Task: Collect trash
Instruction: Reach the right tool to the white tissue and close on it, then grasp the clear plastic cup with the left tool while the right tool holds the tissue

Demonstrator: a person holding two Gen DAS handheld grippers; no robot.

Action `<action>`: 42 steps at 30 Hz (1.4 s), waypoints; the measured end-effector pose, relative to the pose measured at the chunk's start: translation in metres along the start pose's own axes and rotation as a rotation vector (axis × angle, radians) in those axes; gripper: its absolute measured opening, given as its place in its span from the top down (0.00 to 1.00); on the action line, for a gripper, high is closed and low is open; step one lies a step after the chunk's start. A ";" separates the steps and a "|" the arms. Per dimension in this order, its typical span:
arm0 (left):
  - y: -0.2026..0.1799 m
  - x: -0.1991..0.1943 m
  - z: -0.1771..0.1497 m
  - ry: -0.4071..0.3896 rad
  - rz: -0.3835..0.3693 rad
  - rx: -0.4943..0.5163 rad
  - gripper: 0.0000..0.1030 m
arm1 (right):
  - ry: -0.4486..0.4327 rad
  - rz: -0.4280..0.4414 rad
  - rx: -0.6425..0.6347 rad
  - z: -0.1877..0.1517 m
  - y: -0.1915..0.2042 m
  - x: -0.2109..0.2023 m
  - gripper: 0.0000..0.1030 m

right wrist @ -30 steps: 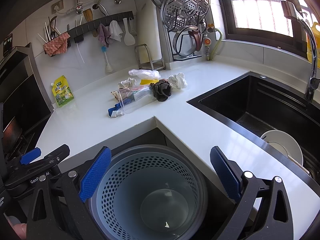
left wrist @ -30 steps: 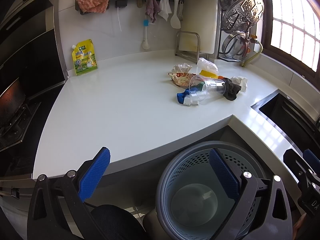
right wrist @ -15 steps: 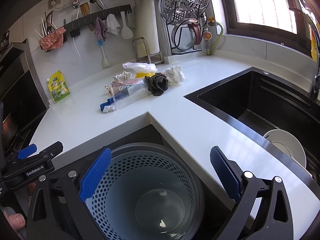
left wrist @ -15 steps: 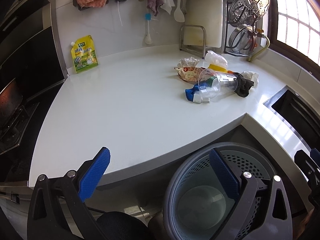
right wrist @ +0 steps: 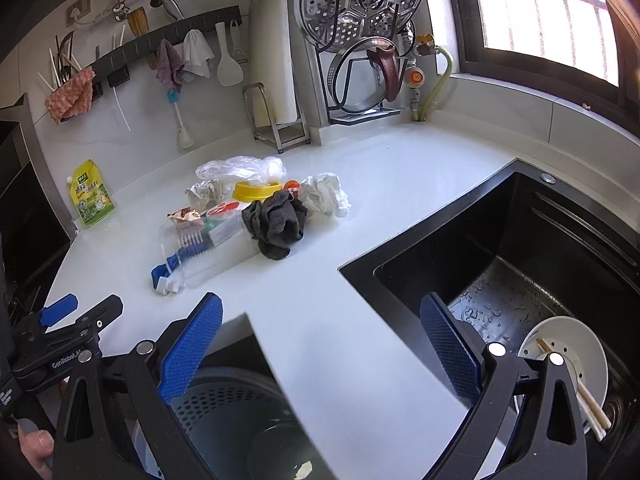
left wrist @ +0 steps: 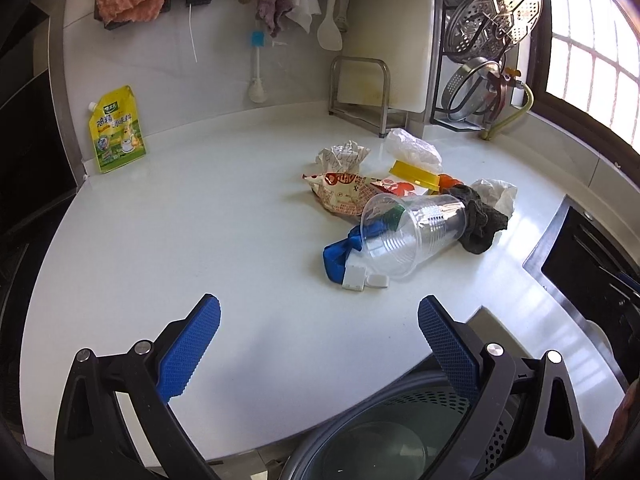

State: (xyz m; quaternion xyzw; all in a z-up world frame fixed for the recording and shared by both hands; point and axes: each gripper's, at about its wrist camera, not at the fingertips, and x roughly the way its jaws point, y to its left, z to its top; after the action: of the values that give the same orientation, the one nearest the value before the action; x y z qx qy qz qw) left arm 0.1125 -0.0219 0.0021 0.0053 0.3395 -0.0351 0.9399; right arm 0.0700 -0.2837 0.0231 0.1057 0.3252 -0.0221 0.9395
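Lying sideways, clear ribbed cup [left wrist: 408, 236], empty

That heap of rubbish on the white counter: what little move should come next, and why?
Probably ease the left hand-held gripper forward toward the clear plastic cup. Both hand-held grippers are open and empty, the cup lies on its side at the pile's near edge, and the grey bin waits below the counter.

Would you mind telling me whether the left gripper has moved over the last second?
Yes. The left gripper has advanced over the counter toward the trash pile; the bin has slipped toward the bottom of its view.
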 end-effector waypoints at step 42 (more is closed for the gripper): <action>-0.037 0.051 0.017 0.011 -0.068 -0.029 0.06 | 0.038 0.088 -0.028 0.084 -0.025 0.114 0.89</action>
State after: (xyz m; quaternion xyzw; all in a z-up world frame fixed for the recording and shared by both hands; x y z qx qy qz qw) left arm 0.1604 -0.0630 -0.0170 -0.0199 0.3451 -0.0621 0.9363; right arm 0.2079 -0.3232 0.0123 0.1070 0.3385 0.0261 0.9345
